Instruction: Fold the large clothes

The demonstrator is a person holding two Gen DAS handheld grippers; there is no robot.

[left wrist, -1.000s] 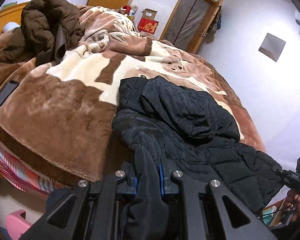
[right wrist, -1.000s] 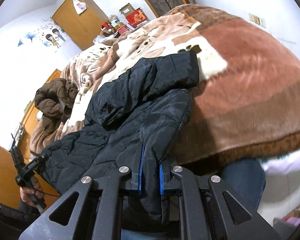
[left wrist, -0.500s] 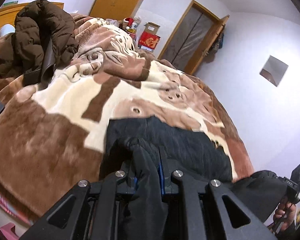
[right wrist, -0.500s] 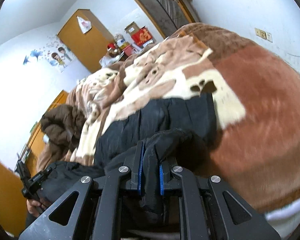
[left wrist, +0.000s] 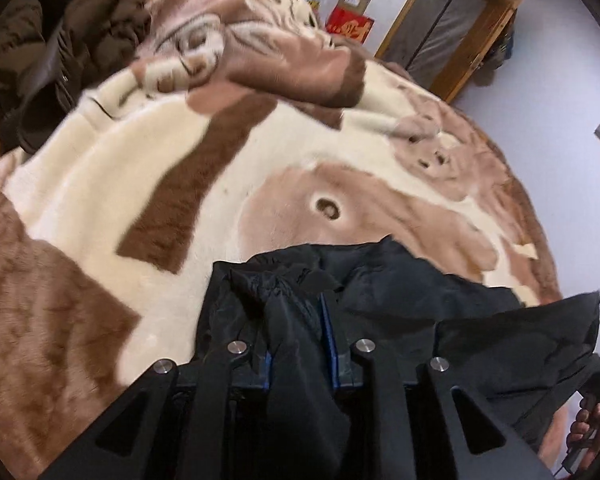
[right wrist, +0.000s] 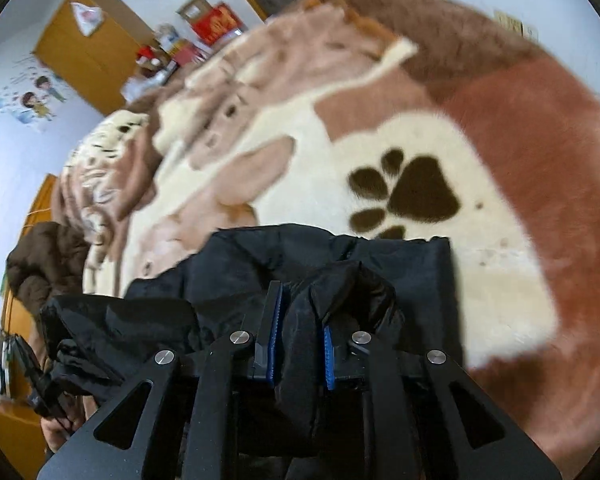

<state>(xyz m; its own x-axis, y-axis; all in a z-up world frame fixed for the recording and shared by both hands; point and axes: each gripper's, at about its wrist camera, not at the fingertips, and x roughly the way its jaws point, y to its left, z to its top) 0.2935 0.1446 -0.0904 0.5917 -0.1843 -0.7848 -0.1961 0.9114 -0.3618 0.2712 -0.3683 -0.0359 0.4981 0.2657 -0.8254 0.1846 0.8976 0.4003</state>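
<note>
A black puffer jacket [left wrist: 412,284] lies doubled over on the brown and cream blanket [left wrist: 204,184] of the bed. My left gripper [left wrist: 296,312] is shut on a bunched edge of the jacket, just above the blanket. My right gripper [right wrist: 300,320] is shut on another bunched edge of the same jacket [right wrist: 236,264], near a dark paw print on the blanket [right wrist: 420,192]. The jacket hangs stretched between both grippers. Each view shows the other gripper at its edge.
A brown coat [left wrist: 48,40] is heaped at the far left of the bed, also seen in the right wrist view [right wrist: 44,264]. A wooden door [left wrist: 448,28], a wardrobe [right wrist: 88,44] and red boxes [left wrist: 350,26] stand beyond the bed.
Both grippers have carried the jacket's near edge forward over the bed, folding it onto itself. More blanket shows ahead; the paw print is now uncovered.
</note>
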